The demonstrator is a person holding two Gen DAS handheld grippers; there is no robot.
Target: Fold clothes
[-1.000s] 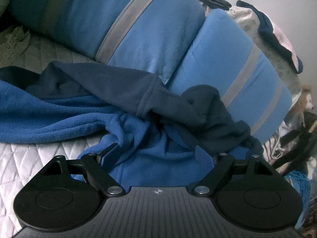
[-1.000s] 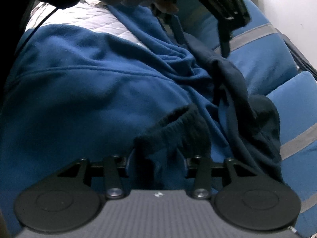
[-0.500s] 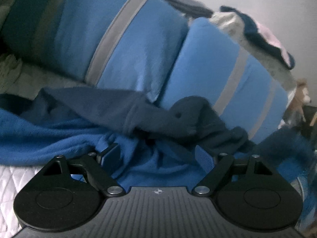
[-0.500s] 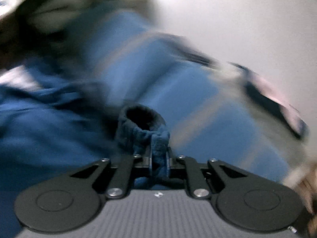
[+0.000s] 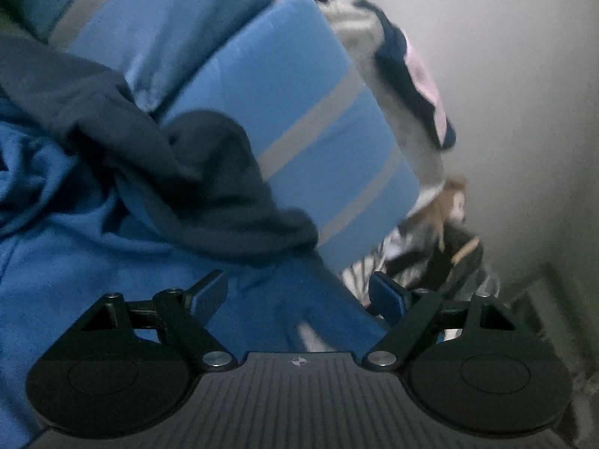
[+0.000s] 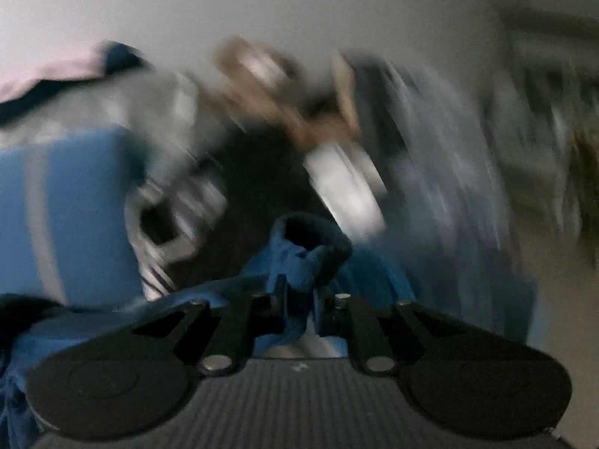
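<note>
I had the right gripper (image 6: 299, 299) with its jaws pinching the dark-trimmed cuff (image 6: 310, 247) of the blue fleece sweatshirt (image 5: 93, 262), to draw that sleeve out. The left gripper (image 5: 297, 295) hung spread and empty above the fleece, beside the striped blue pillows (image 5: 299, 86).

The blue garment (image 5: 93, 262) is soft, napped fleece cloth, matt, with a darker navy fleece part (image 5: 209, 187) lying over it. Behind it, the pillows (image 5: 292, 86) are smooth woven cloth with grey bands. The left gripper (image 5: 297, 295) is matt black plastic with shiny metal pivot pins and a ribbed body.
</note>
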